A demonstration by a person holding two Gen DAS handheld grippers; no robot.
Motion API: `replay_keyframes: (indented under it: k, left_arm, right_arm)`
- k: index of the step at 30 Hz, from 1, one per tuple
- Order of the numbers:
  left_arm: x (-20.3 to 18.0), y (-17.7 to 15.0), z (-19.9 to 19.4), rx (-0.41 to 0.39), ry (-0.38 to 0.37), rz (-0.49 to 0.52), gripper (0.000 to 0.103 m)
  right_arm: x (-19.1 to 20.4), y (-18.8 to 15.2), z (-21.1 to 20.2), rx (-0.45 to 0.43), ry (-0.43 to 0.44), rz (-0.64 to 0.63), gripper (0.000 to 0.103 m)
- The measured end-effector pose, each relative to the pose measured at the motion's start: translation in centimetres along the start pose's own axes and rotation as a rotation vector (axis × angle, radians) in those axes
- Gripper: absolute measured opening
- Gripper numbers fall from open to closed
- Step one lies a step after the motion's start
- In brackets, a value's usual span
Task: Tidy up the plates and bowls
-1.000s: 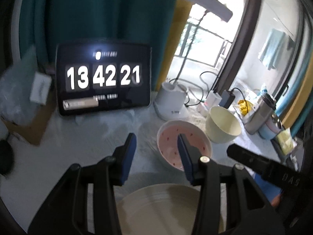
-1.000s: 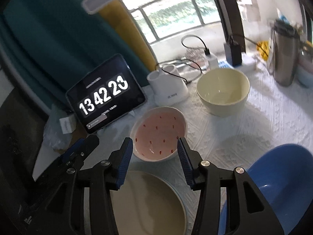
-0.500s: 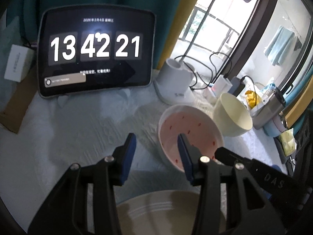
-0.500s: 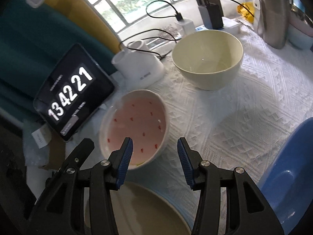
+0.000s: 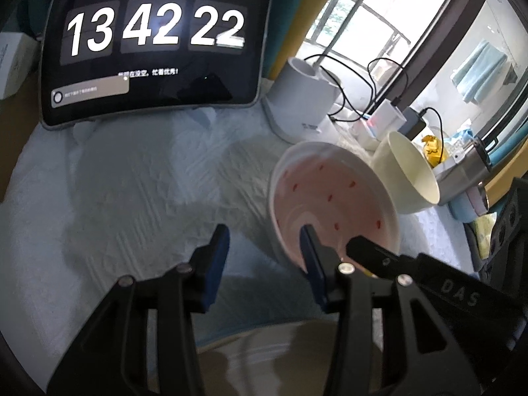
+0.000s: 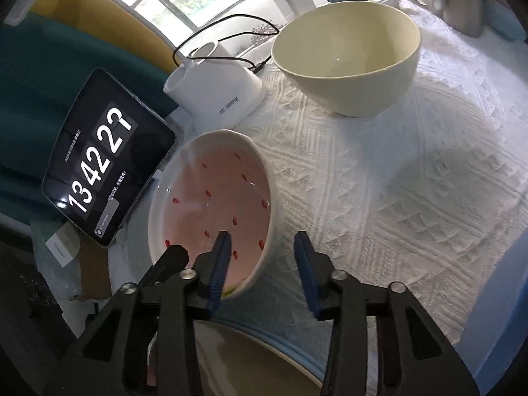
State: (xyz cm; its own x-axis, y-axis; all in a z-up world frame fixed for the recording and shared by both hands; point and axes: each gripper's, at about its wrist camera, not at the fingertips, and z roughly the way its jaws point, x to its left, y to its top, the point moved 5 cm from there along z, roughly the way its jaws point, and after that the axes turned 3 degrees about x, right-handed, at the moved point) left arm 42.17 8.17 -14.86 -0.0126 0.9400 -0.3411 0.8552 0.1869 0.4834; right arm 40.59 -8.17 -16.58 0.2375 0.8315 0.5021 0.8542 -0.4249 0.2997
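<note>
At the lower middle of the right wrist view, the right hand-held gripper [image 6: 262, 257] straddles the pink bowl's [image 6: 211, 204] near rim, jaws just narrowing, not yet pinching. The left hand-held gripper [image 5: 264, 254] hovers parted beside the bowl, empty.

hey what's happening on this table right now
A person is working two handheld grippers over a white-clothed table, both closing in on the pink speckled bowl. The right gripper straddles the bowl's near rim, one finger inside and one outside; its jaws have just been closing but have not clamped yet. The left gripper hangs open at the bowl's other side, gripping nothing. A cream bowl sits untouched behind, and a cream plate lies under the grippers.
</note>
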Motion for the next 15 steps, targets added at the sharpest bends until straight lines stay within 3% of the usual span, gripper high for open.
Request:
replay_keyframes:
  k: [3,9,15]
  left_arm:
    - [0.0,0.0,0.2,-0.001,0.002,0.003,0.046]
    - [0.0,-0.2,1.1,0.01,-0.01,0.003,0.045]
    - [-1.1,-0.6,1.2,0.011,-0.041,0.052,0.029]
  right_arm:
    - [0.1,-0.2,0.7,0.007,-0.002,-0.004,0.03]
    - [0.2,-0.1,0.9,-0.014,0.003,-0.034,0.025]
    - [0.5,-0.1,0.8,-0.026,-0.01,-0.054,0.023]
